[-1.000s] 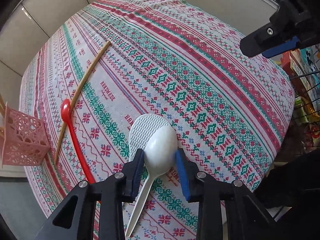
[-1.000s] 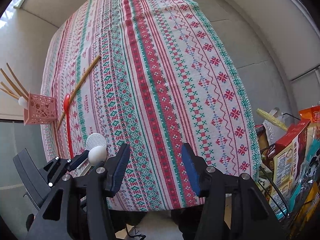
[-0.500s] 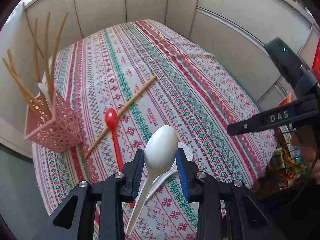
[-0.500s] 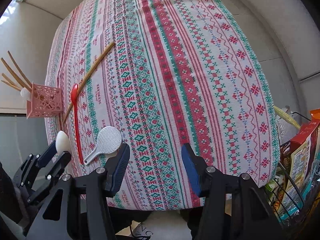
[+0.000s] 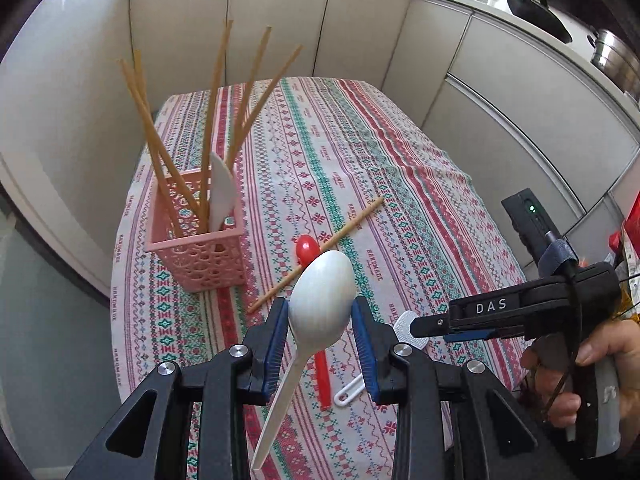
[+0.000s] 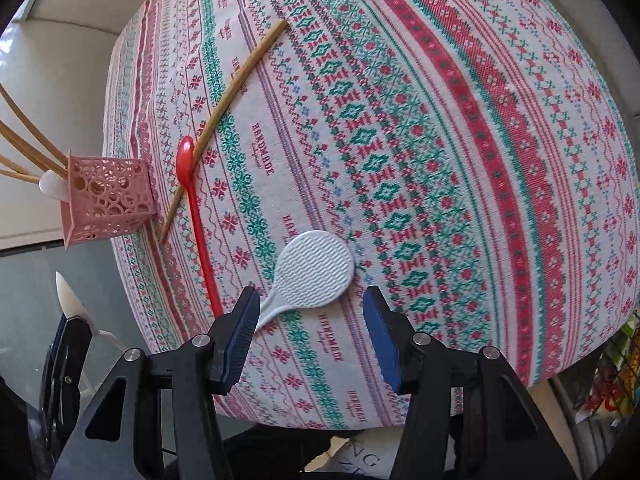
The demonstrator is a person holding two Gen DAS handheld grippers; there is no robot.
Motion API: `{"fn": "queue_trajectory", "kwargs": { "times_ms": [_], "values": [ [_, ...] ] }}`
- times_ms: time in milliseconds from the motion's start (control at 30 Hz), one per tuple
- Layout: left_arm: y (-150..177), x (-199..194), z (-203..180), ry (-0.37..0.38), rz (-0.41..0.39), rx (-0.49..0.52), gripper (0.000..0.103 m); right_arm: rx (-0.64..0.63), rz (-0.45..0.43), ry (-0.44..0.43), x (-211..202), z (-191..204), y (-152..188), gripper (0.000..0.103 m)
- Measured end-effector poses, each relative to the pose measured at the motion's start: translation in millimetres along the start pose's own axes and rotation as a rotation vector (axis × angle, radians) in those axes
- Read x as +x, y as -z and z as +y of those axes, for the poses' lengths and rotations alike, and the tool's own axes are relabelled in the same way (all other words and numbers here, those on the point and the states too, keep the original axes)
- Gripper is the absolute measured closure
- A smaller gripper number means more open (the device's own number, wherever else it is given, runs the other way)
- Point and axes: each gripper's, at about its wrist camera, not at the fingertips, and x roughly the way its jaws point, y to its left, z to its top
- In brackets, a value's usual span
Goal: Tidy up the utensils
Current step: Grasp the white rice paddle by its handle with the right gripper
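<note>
L wrist cam: high, angled down along table (image 5: 420,168) toward basket (image 5: 196,248). R wrist cam: close, steep down over paddle (image 6: 312,268). Shared: basket, red spoon (image 6: 196,208), chopstick (image 6: 232,92).

Patterned red/green tablecloth (image 5: 320,152) w/ "HANDMADE" text; white cabinets (image 5: 280,24) behind; black pan (image 5: 536,12) & steel pot (image 5: 616,60) on counter, top right.
</note>
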Motion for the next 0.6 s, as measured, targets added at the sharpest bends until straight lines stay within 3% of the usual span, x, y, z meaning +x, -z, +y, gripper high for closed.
{"fn": "queue_trajectory", "kwargs": {
  "times_ms": [233,600],
  "values": [
    [1,-6,8,0.021,-0.005,-0.028,0.07,0.047,0.012,0.017,20,14,7,0.047],
    [1,-12,21,0.022,-0.02,-0.078,0.07,0.037,-0.07,0.1,31,28,-5,0.047]
  ]
}}
